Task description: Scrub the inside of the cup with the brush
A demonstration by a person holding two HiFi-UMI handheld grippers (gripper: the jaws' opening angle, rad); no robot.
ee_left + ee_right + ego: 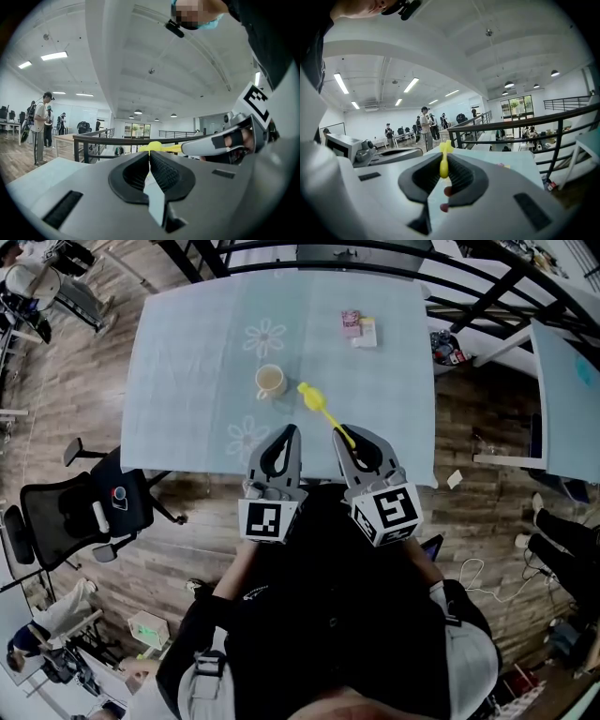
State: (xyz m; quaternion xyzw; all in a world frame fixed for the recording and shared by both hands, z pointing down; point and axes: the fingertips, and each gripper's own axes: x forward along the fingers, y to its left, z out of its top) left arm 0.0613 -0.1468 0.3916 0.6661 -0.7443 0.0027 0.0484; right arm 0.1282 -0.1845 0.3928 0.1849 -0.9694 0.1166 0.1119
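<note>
While right tool clamps brush, left tool shut, empty (cup only in head view).

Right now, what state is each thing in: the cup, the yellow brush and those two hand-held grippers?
cup: upright on the table, with the yellow brush not in it.
yellow brush: held by its handle, head outside the cup and pointing toward it.
left gripper: fingers shut, nothing between them.
right gripper: fingers shut on the yellow brush's handle.

Wooden floor, black office chair, railing, ceiling lights.
</note>
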